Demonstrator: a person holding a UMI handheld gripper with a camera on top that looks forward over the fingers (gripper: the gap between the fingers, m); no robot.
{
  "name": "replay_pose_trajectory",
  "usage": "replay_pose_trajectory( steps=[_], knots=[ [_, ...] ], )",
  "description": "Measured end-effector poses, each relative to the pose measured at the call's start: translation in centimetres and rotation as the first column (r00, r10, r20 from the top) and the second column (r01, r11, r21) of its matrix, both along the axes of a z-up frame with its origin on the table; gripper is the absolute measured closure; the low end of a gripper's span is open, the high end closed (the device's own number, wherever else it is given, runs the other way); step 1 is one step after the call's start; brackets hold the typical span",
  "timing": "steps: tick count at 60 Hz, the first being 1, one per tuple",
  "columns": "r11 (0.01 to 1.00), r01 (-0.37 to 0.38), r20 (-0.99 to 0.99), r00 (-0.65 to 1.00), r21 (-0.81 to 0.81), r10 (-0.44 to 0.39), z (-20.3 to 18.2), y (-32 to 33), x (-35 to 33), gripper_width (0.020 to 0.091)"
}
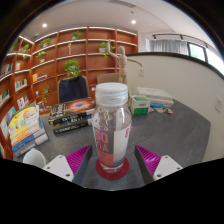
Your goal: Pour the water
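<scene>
A clear plastic water bottle [112, 122] with a white cap and a pink-red label stands upright on a round red coaster [112, 169] on the grey table [175, 125]. My gripper [112, 158] is open around the bottle's lower part. The magenta pads [79, 155] sit to either side of the bottle, with a gap showing at each side. The bottle rests on the coaster by itself.
Stacked books [70, 116] lie on the table beyond the bottle to the left, more books [24, 128] nearer that edge. A white box [153, 99] sits beyond on the right. A wooden bookshelf [60, 60] and a dark chair [73, 90] stand behind.
</scene>
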State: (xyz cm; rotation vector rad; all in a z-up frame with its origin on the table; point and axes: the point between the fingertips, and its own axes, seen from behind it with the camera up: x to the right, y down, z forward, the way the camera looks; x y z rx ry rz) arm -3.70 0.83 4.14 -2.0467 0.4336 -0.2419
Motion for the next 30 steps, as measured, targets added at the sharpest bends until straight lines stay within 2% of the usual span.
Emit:
replay_pose_trajectory(
  steps=[2, 13, 21, 30],
  knots=[
    [1.000, 0.005, -0.028, 1.000, 0.006, -0.005, 0.6, -0.7, -0.4, 0.0216],
    [1.000, 0.008, -0.131, 0.991, -0.008, -0.009, 5.4, -6.2, -3.3, 0.0213],
    [0.999, 0.008, -0.090, 0.996, -0.041, -0.012, 10.5, -9.1, -4.0, 0.0212],
    [0.999, -0.031, -0.052, 0.998, -0.028, 0.029, 15.7, -9.9, -5.3, 0.0211]
  ],
)
